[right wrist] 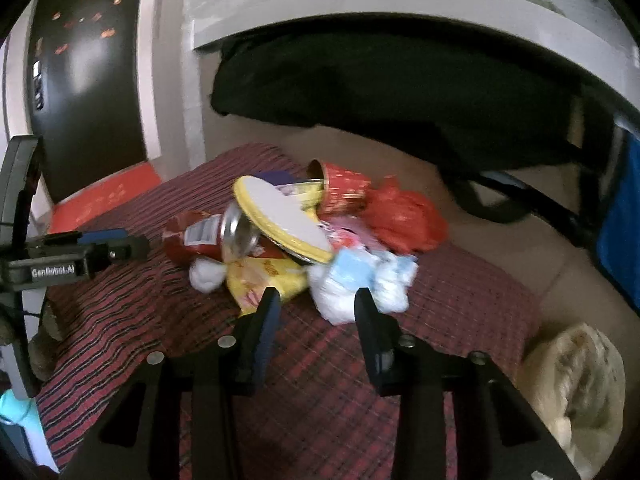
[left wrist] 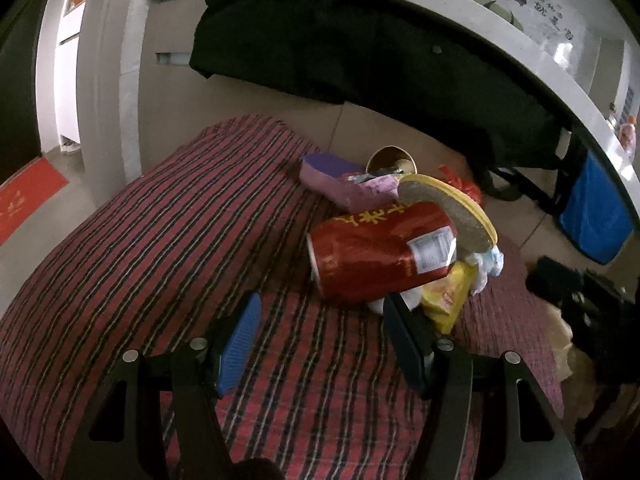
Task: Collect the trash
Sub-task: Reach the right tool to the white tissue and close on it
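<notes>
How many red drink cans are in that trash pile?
1. The red drink can lies on its side at the pile's near-left edge on the striped cloth, under the yellow-rimmed round lid. More could be buried beneath the wrappers.

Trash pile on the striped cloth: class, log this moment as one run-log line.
stage: approach | left tool: open, empty | right tool: open, empty | trash pile: red can, yellow-rimmed lid, yellow wrapper | surface: striped cloth
</notes>
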Tool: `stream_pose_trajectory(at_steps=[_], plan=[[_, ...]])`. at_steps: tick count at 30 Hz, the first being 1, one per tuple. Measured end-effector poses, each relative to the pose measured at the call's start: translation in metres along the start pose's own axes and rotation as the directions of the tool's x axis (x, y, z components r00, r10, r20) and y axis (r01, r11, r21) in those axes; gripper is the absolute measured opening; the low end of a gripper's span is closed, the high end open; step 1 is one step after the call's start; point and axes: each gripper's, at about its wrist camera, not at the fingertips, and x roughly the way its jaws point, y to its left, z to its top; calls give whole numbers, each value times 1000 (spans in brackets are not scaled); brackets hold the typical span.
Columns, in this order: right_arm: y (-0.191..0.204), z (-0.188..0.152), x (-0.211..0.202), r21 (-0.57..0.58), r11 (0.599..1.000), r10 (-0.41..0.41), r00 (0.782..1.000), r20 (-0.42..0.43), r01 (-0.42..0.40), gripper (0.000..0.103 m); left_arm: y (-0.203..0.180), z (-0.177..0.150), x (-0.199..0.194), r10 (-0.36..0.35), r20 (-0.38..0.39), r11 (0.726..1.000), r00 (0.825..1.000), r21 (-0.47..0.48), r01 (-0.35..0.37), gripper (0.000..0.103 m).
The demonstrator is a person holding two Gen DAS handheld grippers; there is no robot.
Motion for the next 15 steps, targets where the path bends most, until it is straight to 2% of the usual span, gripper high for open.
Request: stream_pose_trajectory(at_steps=[3,6,9,13,15], plan=[[-13,4,8,43,999,-30,1000,5,30,34,1,-7,-3,-17,18,1000,1000,8,17,64],[-38,10,21,148,989,-22,1000,2,21,34,3,-11,-1,-41,21,999,999,3,41,64],[-59,22,45,223,973,-51,999,-18,53,36,4,-13,-1,-68,21,998,997,-10,68,64],[-80,28,84,260,961,-66,993,-97,90,36,0,-13,-2,-58,5,998,998,-7,58,64],[-87,23,98,278,958,-31,988,-152,73,36,-1,-13,-3,-69,3,998,998,-9,69,64]])
